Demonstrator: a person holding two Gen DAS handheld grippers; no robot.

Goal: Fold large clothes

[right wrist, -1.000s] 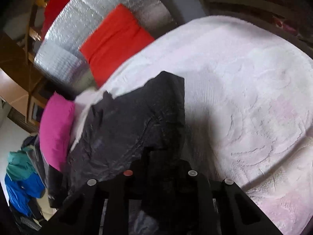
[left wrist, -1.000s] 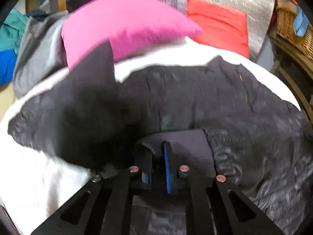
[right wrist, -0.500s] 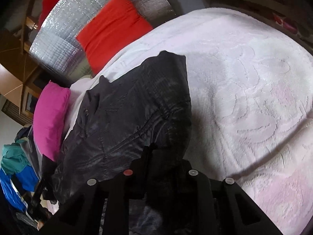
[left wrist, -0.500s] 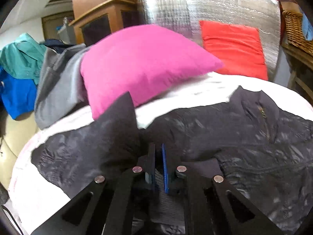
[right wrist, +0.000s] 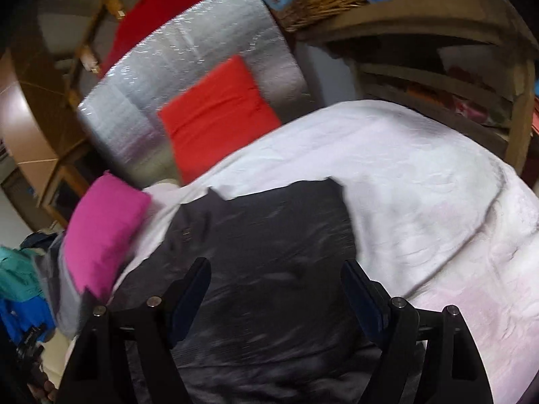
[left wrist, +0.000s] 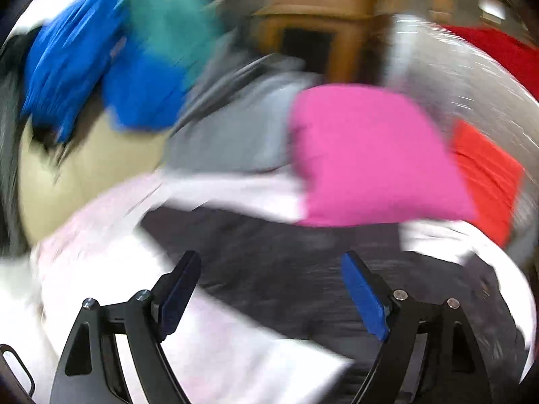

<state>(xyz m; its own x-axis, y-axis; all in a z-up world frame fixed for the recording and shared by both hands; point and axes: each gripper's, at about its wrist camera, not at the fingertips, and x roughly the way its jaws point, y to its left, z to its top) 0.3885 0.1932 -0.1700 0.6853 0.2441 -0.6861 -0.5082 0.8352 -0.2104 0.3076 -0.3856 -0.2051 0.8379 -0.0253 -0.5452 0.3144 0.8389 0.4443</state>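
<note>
A dark grey jacket (right wrist: pixel 269 252) lies spread on the white bedspread (right wrist: pixel 421 175). It also shows, blurred by motion, in the left wrist view (left wrist: pixel 286 262). My left gripper (left wrist: pixel 269 269) is open and empty above the jacket's left part. My right gripper (right wrist: pixel 276 279) is open and empty above the jacket's near part, its fingers (right wrist: pixel 357 289) apart from the cloth.
A pink pillow (left wrist: pixel 363 155) and a red cushion (right wrist: pixel 215 114) against a silver padded board (right wrist: pixel 182 77) lie at the bed's head. A heap of blue, teal and grey clothes (left wrist: pixel 134 67) lies to the left. Wooden shelves (right wrist: pixel 454 67) with a wicker basket stand at the right.
Both grippers were shut on the jacket and have let go; both now stand open. The left view has swung left and up, the right view has lifted off the cloth.
</note>
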